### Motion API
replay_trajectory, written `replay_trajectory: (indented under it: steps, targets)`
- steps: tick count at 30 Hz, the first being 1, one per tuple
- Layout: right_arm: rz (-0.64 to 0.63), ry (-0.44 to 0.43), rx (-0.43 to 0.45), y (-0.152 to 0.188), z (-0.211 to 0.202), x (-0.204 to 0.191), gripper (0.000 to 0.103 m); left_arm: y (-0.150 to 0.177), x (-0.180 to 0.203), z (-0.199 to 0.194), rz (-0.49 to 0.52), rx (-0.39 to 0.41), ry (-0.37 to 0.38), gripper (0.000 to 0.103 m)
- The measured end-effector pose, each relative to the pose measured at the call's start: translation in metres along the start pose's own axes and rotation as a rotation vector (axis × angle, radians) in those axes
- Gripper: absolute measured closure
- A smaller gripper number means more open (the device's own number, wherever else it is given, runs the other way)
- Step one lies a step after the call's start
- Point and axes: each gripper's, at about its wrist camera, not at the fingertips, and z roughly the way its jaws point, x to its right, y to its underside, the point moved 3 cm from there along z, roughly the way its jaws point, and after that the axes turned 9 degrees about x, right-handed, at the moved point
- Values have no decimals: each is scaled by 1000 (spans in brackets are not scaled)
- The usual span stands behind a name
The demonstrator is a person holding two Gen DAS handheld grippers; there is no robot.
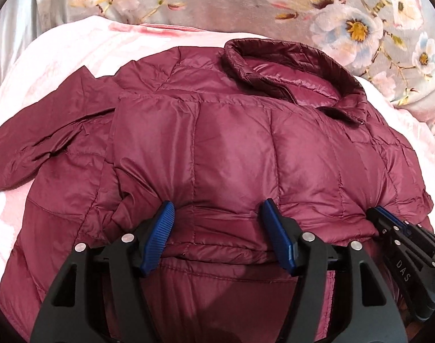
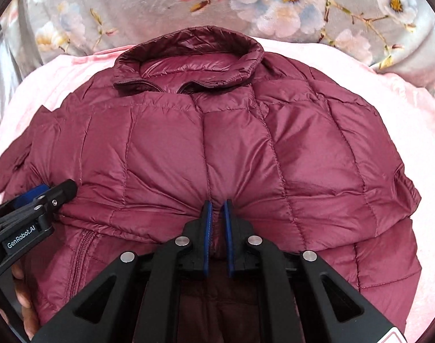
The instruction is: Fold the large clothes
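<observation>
- While the maroon quilted down jacket (image 2: 217, 143) lies on a pale pink plush blanket (image 2: 411, 108), its lower part has been brought up over the chest, so a folded edge runs across the body well short of the stand-up collar (image 2: 189, 57).
- Beyond the collar, a grey bedspread with a pink and white flower print (image 2: 289, 5) covers the bed; the jacket sits nearer the camera than that print.
- Right gripper (image 2: 216, 208): jaws nearly closed, blue pads pinching a ridge of the doubled jacket fabric at the folded edge, about in line with the collar's zip opening.
- Left gripper (image 1: 217, 211): jaws stand wide apart and straddle the same folded edge, away from the collar. Fabric lies between the pads but they do not clamp it; judged released, or not yet gripping.
- One sleeve (image 1: 46, 131) lies spread out on the blanket, on the far side of the jacket body from the collar in the left wrist view; not yet tucked in.
- Other sleeve: cannot tell where it lies; possibly under the folded layer.
- Progress, as a judgement: roughly midway. Bottom-to-top fold is laid; loose sleeve and a final compacting fold remain.
- Puffy fill makes the fold spring up; likely needs pressing flat.
</observation>
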Motion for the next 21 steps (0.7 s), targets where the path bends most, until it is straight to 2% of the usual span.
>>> replay_trajectory:
  steps: [5, 9, 13, 14, 15, 16, 18, 21]
  targets:
    - [-40, 39, 3, 0, 0, -5, 95, 0, 1, 1, 3, 1, -15, 36]
    - [-51, 50, 2, 0, 0, -7, 95, -1, -4, -1, -19, 7, 7, 31]
    - [-70, 74, -9, -3, -2, -11, 92, -3, -30, -29, -135, 4, 73, 30]
    - [-62, 93, -18, -5, -9, -15, 87, -4, -41, -42, -166, 8, 91, 29]
    - [-43, 78, -11, -6, -16, -19, 86, -5, -59, -60, -200, 28, 93, 24]
    - [-6, 16, 10, -8, -28, -29, 86, -7, -71, -72, -217, 44, 82, 20]
    - [-2, -59, 21, -13, -40, -58, 86, -10, -118, -101, -280, 96, 21, 16]
    - [-66, -142, 25, -16, -45, -107, 86, -6, -192, -122, -396, 106, -76, 16]
